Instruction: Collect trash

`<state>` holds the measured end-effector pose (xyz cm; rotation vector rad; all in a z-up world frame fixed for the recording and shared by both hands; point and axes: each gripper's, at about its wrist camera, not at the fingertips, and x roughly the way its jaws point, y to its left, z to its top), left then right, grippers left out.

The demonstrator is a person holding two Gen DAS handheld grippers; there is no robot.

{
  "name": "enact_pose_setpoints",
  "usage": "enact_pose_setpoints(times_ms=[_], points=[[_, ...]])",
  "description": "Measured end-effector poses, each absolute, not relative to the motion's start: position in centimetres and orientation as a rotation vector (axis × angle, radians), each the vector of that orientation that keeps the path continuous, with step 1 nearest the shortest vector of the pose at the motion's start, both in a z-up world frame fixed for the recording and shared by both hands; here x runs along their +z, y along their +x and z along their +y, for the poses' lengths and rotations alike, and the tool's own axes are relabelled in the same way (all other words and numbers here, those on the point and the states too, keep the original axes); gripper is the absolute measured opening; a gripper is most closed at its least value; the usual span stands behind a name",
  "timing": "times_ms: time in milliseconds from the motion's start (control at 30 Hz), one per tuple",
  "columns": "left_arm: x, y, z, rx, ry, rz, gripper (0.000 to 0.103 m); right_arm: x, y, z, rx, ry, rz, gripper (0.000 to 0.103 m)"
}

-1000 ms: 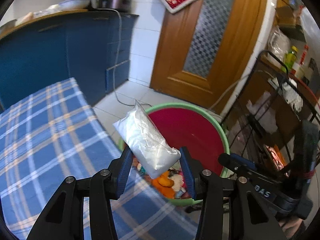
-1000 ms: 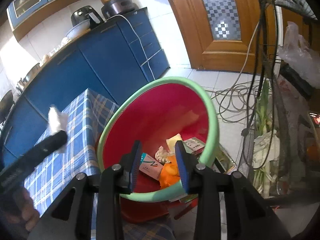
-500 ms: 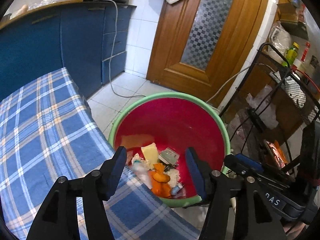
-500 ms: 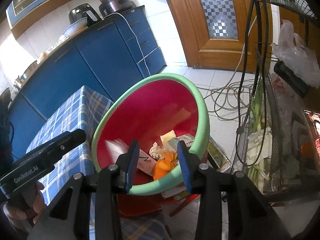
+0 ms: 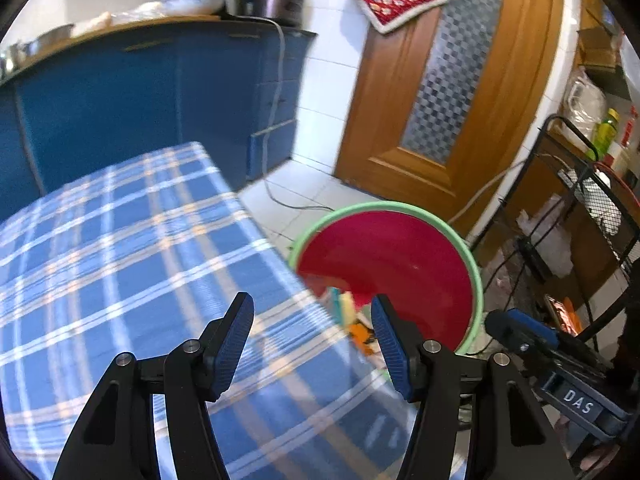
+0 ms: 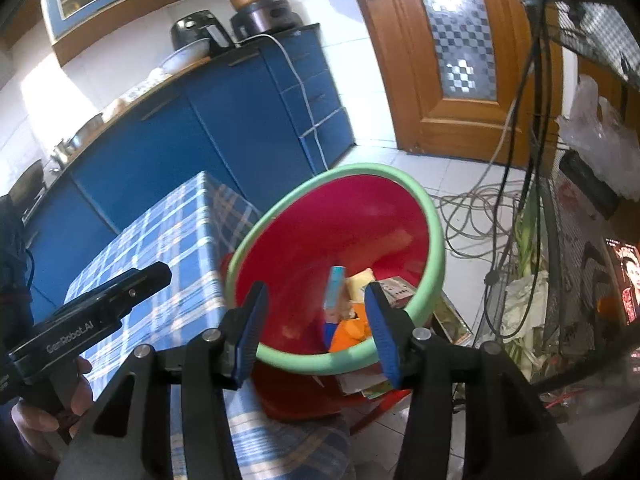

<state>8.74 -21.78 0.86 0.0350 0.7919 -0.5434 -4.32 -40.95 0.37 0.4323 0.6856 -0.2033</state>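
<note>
A red basin with a green rim [image 5: 472,256] [image 6: 434,216] stands on the floor beside the table. Trash lies in its bottom: an orange piece [image 6: 352,330], a yellow piece [image 6: 360,282], a teal-edged carton [image 6: 334,292] and a printed packet [image 6: 396,290]. My left gripper [image 5: 312,334] is open and empty above the blue plaid tablecloth [image 5: 120,248], near the table's edge by the basin. My right gripper [image 6: 314,322] is open and empty over the basin's near rim. The left gripper's body also shows in the right wrist view [image 6: 92,316].
Blue kitchen cabinets [image 6: 192,136] with pots and appliances on top stand behind the table. A wooden door [image 5: 452,92] is at the back. A black wire rack [image 5: 584,224] with bags and bottles stands right of the basin. Loose cables [image 6: 476,216] lie on the tiled floor.
The left gripper let go of the clear plastic bag, which dropped into the basin. It has since pulled back left over the table. The right gripper opened wider.
</note>
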Motion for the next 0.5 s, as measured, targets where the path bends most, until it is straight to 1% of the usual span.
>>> enact_pose_setpoints(times_ms=[200, 367, 433, 500], points=[[2.2, 6.8, -17.6, -0.443, 0.022, 0.751, 0.063, 1.7, -5.1, -38.5, -0.162, 0.399, 0.656, 0.061], [3.3, 5.2, -15.0, -0.363, 0.014, 0.72, 0.063, 2.8, -5.9, -36.4, -0.122, 0.377, 0.631, 0.071], [3.6, 4.4, -14.1, -0.334, 0.019, 0.705, 0.074, 3.3, -6.3, -35.4, -0.11, 0.361, 0.621, 0.076], [3.9, 3.7, -13.5, -0.317, 0.021, 0.688, 0.075, 3.6, -6.6, -34.4, -0.102, 0.341, 0.617, 0.08]])
